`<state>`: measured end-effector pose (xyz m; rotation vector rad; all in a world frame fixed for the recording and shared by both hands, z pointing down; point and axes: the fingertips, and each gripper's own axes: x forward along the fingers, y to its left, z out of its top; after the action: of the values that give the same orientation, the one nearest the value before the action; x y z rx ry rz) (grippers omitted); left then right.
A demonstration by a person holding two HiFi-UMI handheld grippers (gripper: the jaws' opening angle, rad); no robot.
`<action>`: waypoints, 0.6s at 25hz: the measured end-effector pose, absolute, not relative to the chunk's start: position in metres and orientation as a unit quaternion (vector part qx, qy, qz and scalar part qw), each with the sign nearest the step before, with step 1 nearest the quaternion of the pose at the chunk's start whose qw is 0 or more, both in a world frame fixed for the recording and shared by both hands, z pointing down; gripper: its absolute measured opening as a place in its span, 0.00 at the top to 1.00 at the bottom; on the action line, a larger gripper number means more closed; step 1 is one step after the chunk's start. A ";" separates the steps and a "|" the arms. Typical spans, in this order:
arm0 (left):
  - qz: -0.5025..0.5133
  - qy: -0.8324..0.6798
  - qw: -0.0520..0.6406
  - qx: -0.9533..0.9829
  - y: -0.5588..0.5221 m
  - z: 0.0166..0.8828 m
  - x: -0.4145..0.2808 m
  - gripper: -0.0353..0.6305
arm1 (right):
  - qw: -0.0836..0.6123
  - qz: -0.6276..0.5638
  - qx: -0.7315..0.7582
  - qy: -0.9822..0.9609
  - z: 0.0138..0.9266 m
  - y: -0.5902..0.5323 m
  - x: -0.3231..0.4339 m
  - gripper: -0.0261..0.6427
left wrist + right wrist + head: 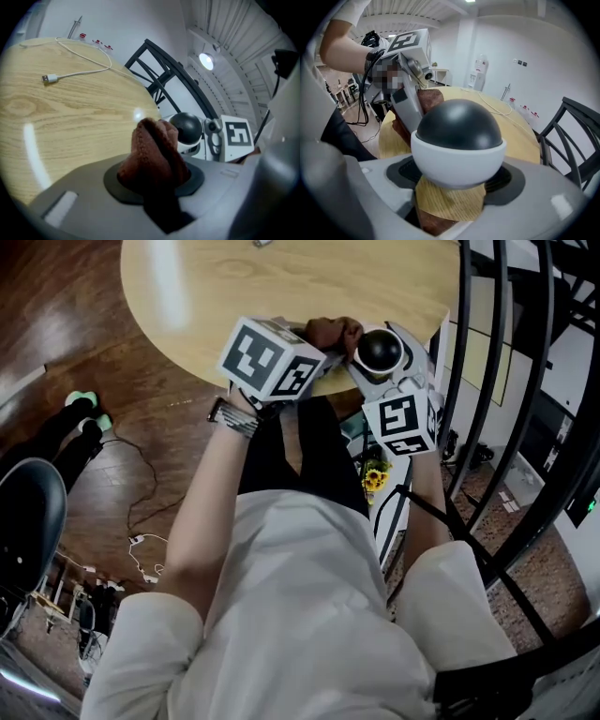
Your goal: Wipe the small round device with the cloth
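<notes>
Two tongs in play, both pinching something. Biggest thing is the round wooden table (281,277), filling the top of the head view; the work sits at its near edge, upper centre.

Upper centre-right there, the right tongs (457,177) are pressed on the small round device (457,136). Pads clamp its white lower shell, dark dome up; it seems raised off the tabletop.

To its left, the left tongs (157,177) are clamped on the brown cloth (152,145). A bunched wad sticks out past the pads and a tail hangs below. The wad lies just left of the device; touching or just apart, cannot tell.

A white cable (49,78) lies loose, upper left of the left gripper view, well apart.

Handling, my guess:
- **Device:** hard and smooth, likely light, slippery on the dome. Take it by the white shell at its widest.
- **Cloth:** soft and limp. Grip the bunch low so the free wad does the rubbing.
</notes>
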<state>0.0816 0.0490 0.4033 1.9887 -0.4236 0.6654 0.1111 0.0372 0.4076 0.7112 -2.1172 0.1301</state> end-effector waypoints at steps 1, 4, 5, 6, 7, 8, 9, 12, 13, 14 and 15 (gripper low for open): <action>0.282 -0.172 0.479 0.813 0.050 0.407 0.081 0.76 | 0.436 0.058 0.294 -0.849 0.408 0.037 0.111 0.39; 0.298 -0.169 0.475 0.810 0.052 0.411 0.083 0.76 | 0.431 0.074 0.317 -0.841 0.408 0.039 0.114 0.39; 0.305 -0.169 0.469 0.811 0.051 0.412 0.083 0.76 | 0.432 0.077 0.325 -0.838 0.408 0.039 0.115 0.39; 0.315 -0.171 0.458 0.813 0.050 0.412 0.083 0.76 | 0.433 0.081 0.332 -0.834 0.408 0.039 0.115 0.39; 0.326 -0.173 0.446 0.816 0.049 0.413 0.082 0.76 | 0.435 0.086 0.340 -0.829 0.408 0.038 0.116 0.39; 0.336 -0.175 0.434 0.818 0.047 0.414 0.081 0.76 | 0.438 0.091 0.347 -0.824 0.408 0.038 0.116 0.39; 0.346 -0.176 0.422 0.819 0.047 0.415 0.080 0.76 | 0.440 0.096 0.355 -0.820 0.408 0.039 0.116 0.39; 0.367 -0.178 0.399 0.821 0.046 0.418 0.081 0.76 | 0.440 0.104 0.368 -0.812 0.408 0.040 0.118 0.39; 0.367 -0.178 0.400 0.821 0.046 0.419 0.082 0.76 | 0.441 0.105 0.366 -0.813 0.409 0.040 0.118 0.39; 0.362 -0.180 0.405 0.820 0.046 0.418 0.081 0.76 | 0.442 0.104 0.362 -0.815 0.409 0.040 0.119 0.39; 0.354 -0.185 0.413 0.819 0.046 0.417 0.079 0.76 | 0.443 0.101 0.355 -0.817 0.409 0.040 0.119 0.39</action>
<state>0.0786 0.0462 0.4172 2.0591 -0.4645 0.8893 0.1189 0.0401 0.4094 0.8798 -2.0271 0.2505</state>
